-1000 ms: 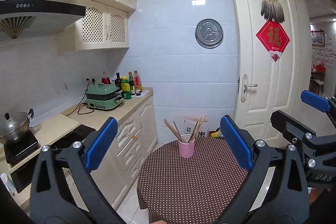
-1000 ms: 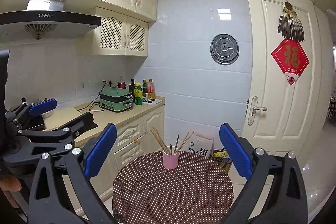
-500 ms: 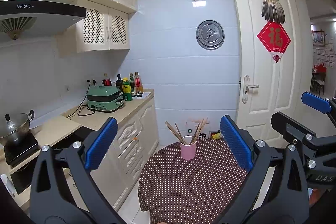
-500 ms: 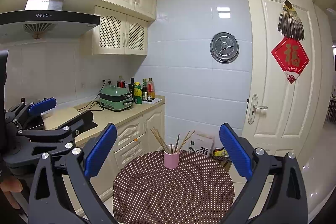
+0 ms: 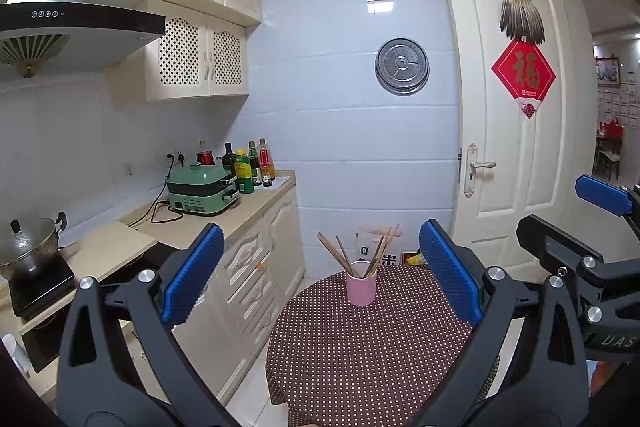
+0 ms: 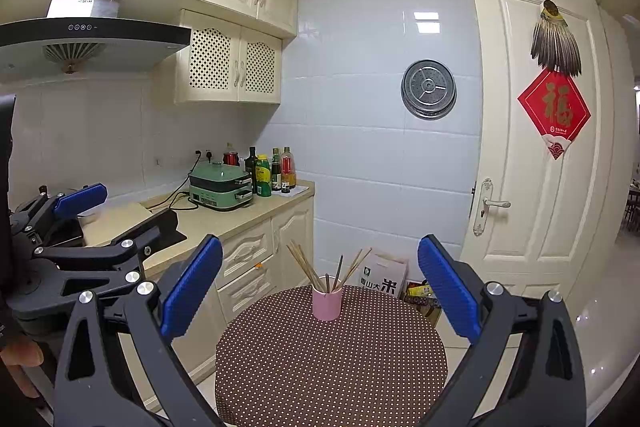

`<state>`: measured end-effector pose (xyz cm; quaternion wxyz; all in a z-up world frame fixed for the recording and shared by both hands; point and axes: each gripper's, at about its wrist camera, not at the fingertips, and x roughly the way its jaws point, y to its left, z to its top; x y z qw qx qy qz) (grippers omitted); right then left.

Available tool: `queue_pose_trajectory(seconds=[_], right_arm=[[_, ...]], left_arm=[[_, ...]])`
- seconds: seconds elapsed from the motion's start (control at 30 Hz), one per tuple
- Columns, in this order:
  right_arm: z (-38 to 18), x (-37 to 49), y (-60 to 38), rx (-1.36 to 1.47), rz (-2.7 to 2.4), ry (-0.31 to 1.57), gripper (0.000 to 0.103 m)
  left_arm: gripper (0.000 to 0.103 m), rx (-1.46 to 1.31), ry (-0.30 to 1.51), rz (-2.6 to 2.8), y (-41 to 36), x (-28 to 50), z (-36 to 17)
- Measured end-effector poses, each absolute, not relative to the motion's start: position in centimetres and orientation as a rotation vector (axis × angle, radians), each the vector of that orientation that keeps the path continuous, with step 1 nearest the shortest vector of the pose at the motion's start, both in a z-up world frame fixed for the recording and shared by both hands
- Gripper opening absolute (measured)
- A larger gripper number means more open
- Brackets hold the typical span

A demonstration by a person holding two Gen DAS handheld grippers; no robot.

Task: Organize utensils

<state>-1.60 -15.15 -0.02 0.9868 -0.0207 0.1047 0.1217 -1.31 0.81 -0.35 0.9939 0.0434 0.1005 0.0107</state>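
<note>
A pink cup [image 5: 361, 287] stands upright near the far edge of a round table with a brown dotted cloth [image 5: 372, 355]. Several wooden chopsticks [image 5: 352, 253] stick out of the cup, splayed left and right. The cup also shows in the right wrist view [image 6: 327, 303], with the chopsticks [image 6: 310, 267] in it and the table [image 6: 332, 359] under it. My left gripper [image 5: 320, 267] is open and empty, held well short of the cup. My right gripper [image 6: 320, 279] is open and empty, also well back. Each gripper shows at the edge of the other's view.
A kitchen counter [image 5: 208, 223] with cabinets runs along the left, close to the table; on it are a green cooker [image 5: 200, 191], bottles [image 5: 250, 163] and a pot [image 5: 28, 247]. A white door [image 5: 516, 131] stands at the right. A box [image 6: 384, 277] sits on the floor behind the table.
Both views have drifted slightly upward, so the cup and table sit a little lower in the frames. Both grippers stay open and empty.
</note>
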Motion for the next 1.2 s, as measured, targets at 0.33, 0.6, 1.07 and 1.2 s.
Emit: queue_pose_trajectory(seconds=[0.33,0.6,1.07,1.2], right_arm=[[0.02,-1.47,-15.25,-0.041,0.247,0.212,0.094],[0.00,-1.46,-15.41,-0.044,0.249,0.207,0.094],[0.10,-1.41,-15.35,-0.049,0.252,0.206,0.094],[0.10,-1.37,-15.35,-0.051,0.252,0.208,0.094]], left_arm=[[0.096,0.092,0.201,0.022,0.89,-1.16,-0.32],[0.096,0.092,0.196,0.021,0.90,-1.12,-0.16],[0.096,0.095,0.186,0.028,0.79,-1.36,-0.28],[0.096,0.095,0.186,0.029,0.78,-1.42,-0.28]])
